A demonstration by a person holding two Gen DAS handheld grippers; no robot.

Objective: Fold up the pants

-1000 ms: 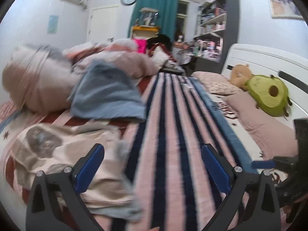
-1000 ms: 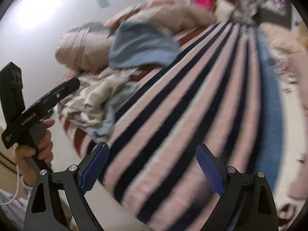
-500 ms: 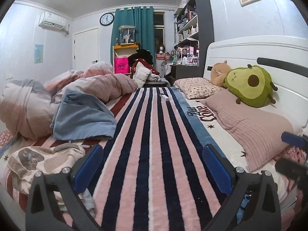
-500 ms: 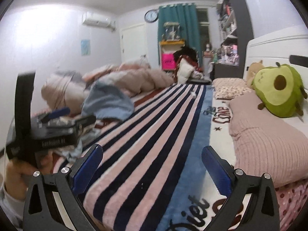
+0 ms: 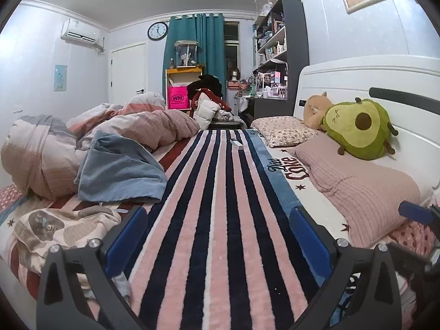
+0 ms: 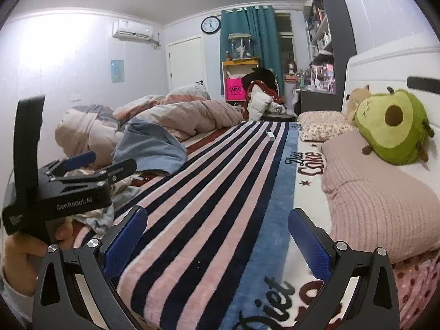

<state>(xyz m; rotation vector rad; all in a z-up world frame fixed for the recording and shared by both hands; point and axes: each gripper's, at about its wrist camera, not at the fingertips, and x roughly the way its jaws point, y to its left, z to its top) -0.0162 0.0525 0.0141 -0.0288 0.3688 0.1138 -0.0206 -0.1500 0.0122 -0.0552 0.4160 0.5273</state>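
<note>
Hovering over the striped blanket [image 5: 220, 220], both hand-held grippers, left [image 5: 217, 236] and right [image 6: 217, 236], were spread and empty. Likely pants, a patterned garment [image 5: 55, 225] lay crumpled at lower left; reaching there risked snagging the blue cloth [image 5: 121, 173] instead.

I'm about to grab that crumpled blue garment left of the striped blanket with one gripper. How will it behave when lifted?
The blue garment lies in soft creases, so it will probably hang limp and unfold from a single pinch. Its edge seems to rest against the pink duvet, so it may drag there. It looks thin, likely light. Both the left gripper and right gripper are open, holding nothing.
</note>
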